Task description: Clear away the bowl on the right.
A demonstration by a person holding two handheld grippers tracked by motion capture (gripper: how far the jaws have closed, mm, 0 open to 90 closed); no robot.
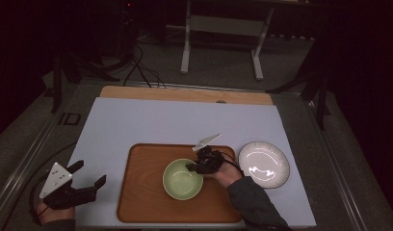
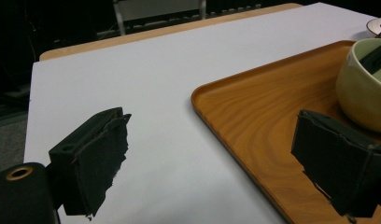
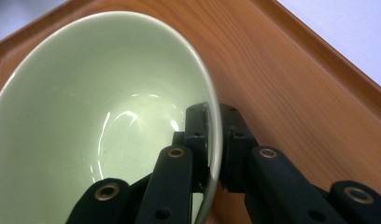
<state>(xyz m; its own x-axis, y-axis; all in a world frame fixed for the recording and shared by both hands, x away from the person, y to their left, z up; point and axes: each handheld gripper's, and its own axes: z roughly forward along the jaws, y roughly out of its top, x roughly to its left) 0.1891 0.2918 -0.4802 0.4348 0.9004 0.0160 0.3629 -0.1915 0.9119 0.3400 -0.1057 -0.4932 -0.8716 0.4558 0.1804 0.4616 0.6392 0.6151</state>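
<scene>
White covering [image 1: 161,122] lies over most of the table and fills the middle of the high view, with a strip of light wood at its far edge. On it, in the lower middle of the frame, sits a brown wooden tray [image 1: 141,192] with rounded corners and a low rim. Just right of the tray lies a white plate [image 1: 263,164] with a dark edge, apart from the tray. The pale green bowl [image 1: 181,180] stands upright on the tray, a little right of its centre; it is glossy and plain inside. The right gripper [image 3: 215,140] is clamped on the bowl's right rim, one jaw inside and one outside. The left gripper [image 1: 91,179], at the lower left, has its jaws spread wide with nothing between them, beside the tray's left edge.
</scene>
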